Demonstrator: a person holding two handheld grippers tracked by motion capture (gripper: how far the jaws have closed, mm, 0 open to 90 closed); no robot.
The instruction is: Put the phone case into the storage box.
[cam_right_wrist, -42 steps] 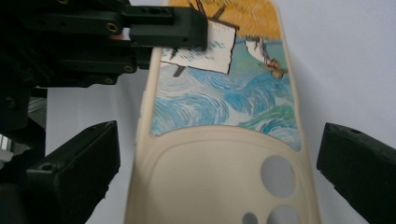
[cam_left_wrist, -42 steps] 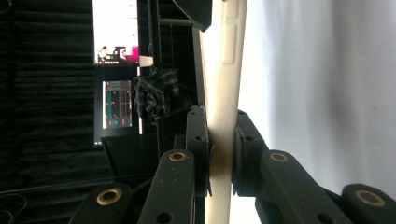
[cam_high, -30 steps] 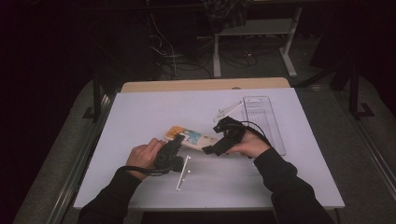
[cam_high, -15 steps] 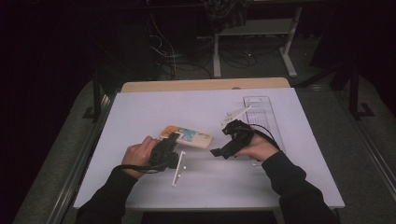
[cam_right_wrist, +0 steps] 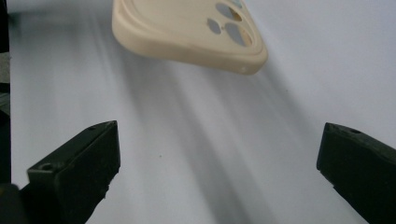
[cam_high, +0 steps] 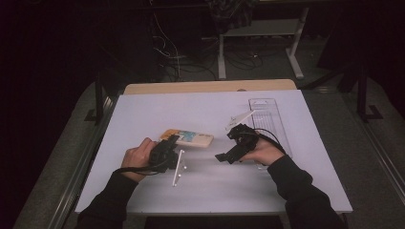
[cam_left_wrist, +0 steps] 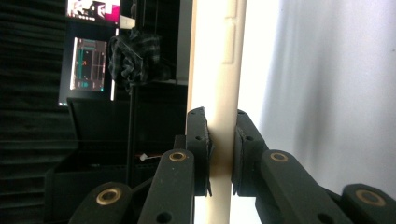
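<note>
A: Centre of the high view, and the left gripper (cam_high: 168,145) is clamped on one end of the cream phone case (cam_high: 187,138). In the left gripper view the two black pads (cam_left_wrist: 200,149) squeeze the case's thin side wall (cam_left_wrist: 219,93) edge-on.

B: That is a narrow bite. The case looks like soft plastic, so it could bend or twist out of the pads if the hand tips, and then it drops flat onto the white table (cam_high: 200,107).

A: The right gripper (cam_high: 228,153) sits right of centre, jaws spread wide and holding nothing. In its own view the case's camera-cutout end (cam_right_wrist: 187,32) floats at the top of the frame, clear of both jaws, with its shadow on the table beneath.

B: So the far end hangs unsupported. If the right gripper comes in crooked, one jaw may shove the case sideways instead of straddling it, and that could lever it out of the left grip.

A: There is also a small white stick-like piece (cam_high: 177,167) at lower centre, just beside the left hand (cam_high: 136,157), and a clear plastic tray (cam_high: 267,117) at the upper right.

B: A careless sleeve could knock that white piece away. The right hand rests close to the tray's lower end, so it might nudge it too.
</note>
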